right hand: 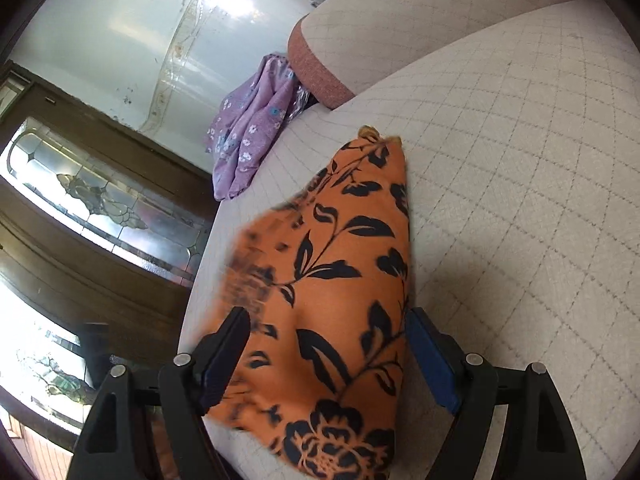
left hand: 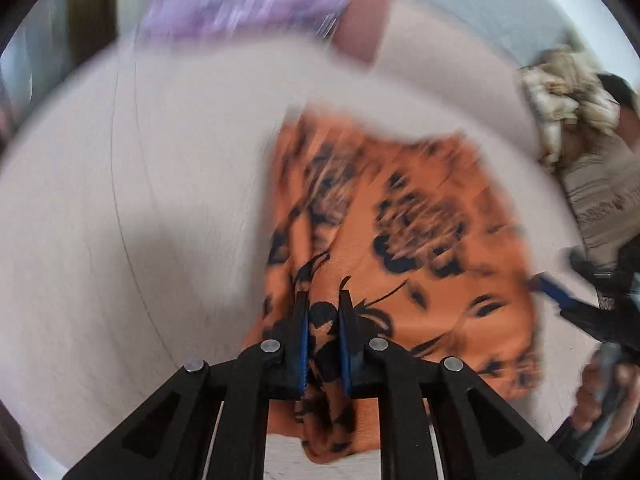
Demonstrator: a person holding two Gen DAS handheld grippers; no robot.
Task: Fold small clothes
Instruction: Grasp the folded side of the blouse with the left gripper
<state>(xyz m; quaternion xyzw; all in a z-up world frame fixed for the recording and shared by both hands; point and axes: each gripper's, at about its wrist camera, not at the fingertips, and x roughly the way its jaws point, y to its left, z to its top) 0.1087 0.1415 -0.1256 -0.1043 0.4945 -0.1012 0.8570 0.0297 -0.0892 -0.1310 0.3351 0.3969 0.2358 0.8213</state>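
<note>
A pinched fold of the orange floral garment (left hand: 400, 240) was held between the narrowly set jaws of the left gripper (left hand: 323, 300), the cloth being spread on the quilted sofa cushion (right hand: 520, 200). The right gripper (right hand: 326, 316) was kept released, its jaws wide on either side of the garment. A purple floral cloth (right hand: 248, 128) was seen at the cushion's far edge.

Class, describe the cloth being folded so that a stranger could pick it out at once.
Start at the pale quilted sofa seat. On it, near its front edge, lies the orange cloth. Its black leaves and flowers set it apart from the purple cloth with small pale flowers, bunched by the armrest.
</note>
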